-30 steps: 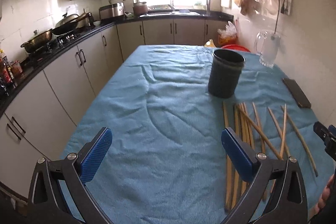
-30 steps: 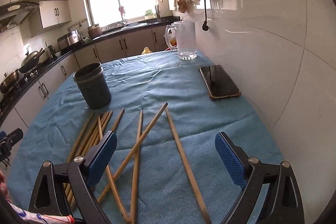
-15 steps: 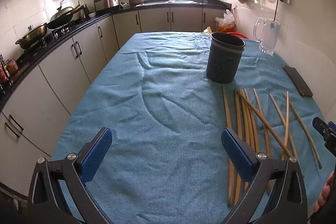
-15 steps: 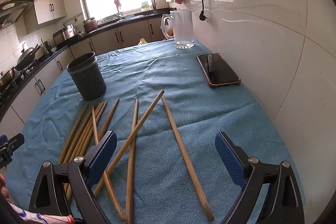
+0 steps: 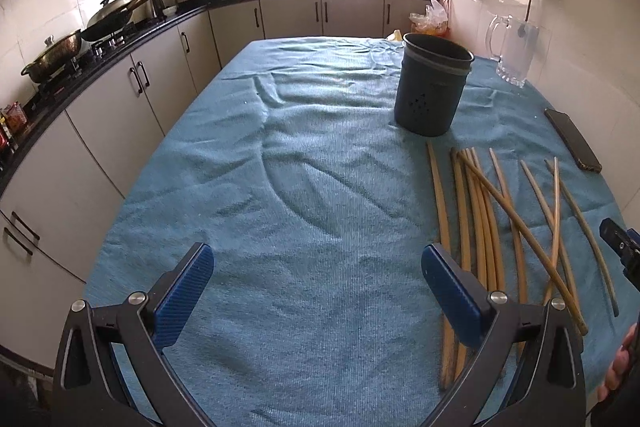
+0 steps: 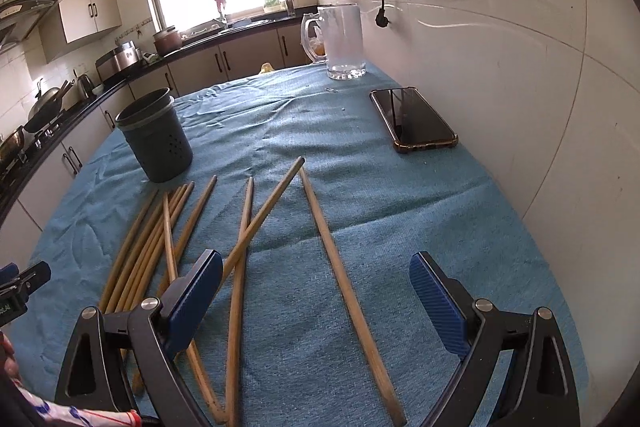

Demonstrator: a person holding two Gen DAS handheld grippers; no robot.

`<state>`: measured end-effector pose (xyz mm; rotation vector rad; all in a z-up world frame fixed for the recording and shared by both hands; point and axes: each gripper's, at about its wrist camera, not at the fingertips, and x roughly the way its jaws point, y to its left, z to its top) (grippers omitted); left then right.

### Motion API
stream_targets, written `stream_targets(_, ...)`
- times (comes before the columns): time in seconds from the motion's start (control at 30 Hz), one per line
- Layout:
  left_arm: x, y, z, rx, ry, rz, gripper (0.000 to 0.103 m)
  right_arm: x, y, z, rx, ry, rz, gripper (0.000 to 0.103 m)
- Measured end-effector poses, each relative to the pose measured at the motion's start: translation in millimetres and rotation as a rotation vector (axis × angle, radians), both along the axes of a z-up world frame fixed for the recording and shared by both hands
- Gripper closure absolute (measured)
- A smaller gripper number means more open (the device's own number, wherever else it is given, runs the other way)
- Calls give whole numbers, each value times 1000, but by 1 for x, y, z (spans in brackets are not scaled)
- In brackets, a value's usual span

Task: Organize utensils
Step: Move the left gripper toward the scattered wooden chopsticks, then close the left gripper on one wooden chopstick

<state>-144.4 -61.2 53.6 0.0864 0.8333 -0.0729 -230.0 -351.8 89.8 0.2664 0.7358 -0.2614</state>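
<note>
Several wooden chopsticks (image 5: pixel 480 211) lie loose on the blue tablecloth, right of my left gripper; in the right wrist view the chopsticks (image 6: pixel 240 247) spread out in front. A dark perforated utensil holder (image 5: pixel 430 93) stands upright beyond them, and it shows in the right wrist view (image 6: pixel 154 137) too. My left gripper (image 5: pixel 316 291) is open and empty over bare cloth. My right gripper (image 6: pixel 316 295) is open and empty, low over the near ends of the chopsticks, with one single chopstick (image 6: pixel 348 295) between its fingers.
A phone (image 6: pixel 412 119) lies near the wall on the right. A glass pitcher (image 6: pixel 342 41) stands at the table's far end. The wall (image 6: pixel 520 107) runs close along the table's right side. Kitchen cabinets (image 5: pixel 100 131) and a stove line the left.
Both grippers have moved forward over the table and tilted down; the chopsticks and holder appear closer. Both stay open and empty.
</note>
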Motion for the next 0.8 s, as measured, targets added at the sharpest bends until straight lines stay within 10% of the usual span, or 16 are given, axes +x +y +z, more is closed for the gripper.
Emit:
stream_targets(0.23, 13, -1, 10, -19, 15, -67, 1, 9, -13, 7, -24, 23, 38, 6)
stream_targets(0.47, 45, -34, 17, -58, 95, -253, 37, 34, -42, 10, 44, 93, 128, 6)
stream_targets(0.8, 98, -77, -25, -93, 305, -339, 69, 81, -35, -20, 30, 250, 253, 41)
